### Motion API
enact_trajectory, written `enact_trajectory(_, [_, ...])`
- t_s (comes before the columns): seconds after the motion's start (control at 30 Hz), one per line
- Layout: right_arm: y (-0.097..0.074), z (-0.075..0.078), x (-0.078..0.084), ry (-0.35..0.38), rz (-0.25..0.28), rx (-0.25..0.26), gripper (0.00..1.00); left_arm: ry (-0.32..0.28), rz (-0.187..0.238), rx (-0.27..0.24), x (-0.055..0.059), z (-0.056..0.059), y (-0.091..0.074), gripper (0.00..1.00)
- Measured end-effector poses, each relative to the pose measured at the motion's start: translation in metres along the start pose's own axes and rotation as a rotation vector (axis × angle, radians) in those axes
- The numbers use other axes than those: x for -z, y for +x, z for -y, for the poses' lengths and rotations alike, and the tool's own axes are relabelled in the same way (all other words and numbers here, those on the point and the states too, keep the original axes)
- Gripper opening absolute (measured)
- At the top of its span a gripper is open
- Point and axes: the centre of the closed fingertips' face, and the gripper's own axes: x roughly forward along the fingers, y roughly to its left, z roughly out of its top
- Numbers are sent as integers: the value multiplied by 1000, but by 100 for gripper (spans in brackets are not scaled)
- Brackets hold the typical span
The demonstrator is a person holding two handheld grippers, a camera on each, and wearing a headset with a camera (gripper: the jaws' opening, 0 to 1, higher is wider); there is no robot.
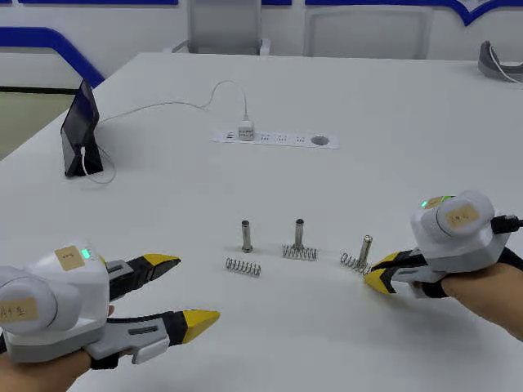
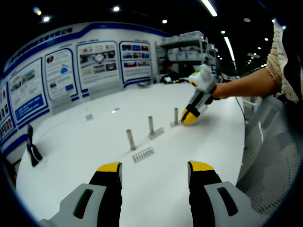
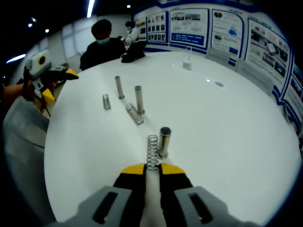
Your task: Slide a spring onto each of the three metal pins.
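Note:
Three metal pins stand upright in a row on the white table: left pin [image 1: 246,235], middle pin [image 1: 299,233], right pin [image 1: 365,249]. A spring lies flat by each: left spring [image 1: 243,266], middle spring [image 1: 300,253], right spring [image 1: 354,261]. My right gripper [image 1: 376,276] rests low at the right pin's base. In the right gripper view its jaws [image 3: 152,171] are nearly together, pinching the near end of the right spring [image 3: 152,151] beside the pin [image 3: 164,141]. My left gripper [image 1: 184,292] hovers open at the front left with nothing in it, a hand's width short of the left spring [image 2: 143,154].
A tablet on a stand [image 1: 80,131] stands at the far left, with a cable to a charger [image 1: 246,129] in a power strip [image 1: 274,137] mid-table. Chairs line the far edge. A person [image 3: 102,45] sits beyond the table in the right gripper view.

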Motion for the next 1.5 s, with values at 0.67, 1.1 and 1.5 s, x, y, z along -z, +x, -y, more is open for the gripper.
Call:
enact_trajectory(0.67, [-21, -4, -28, -51, 8, 31, 12, -4, 8, 12, 1, 2, 2, 56])
enact_trajectory(1.1, [-24, -7, -35, -35, 6, 27, 12, -10, 15, 18, 3, 3, 1, 56])
enact_trajectory(1.5, [-30, -11, -39, -26, 0, 17, 12, -13, 18, 15, 2, 4, 1, 56])
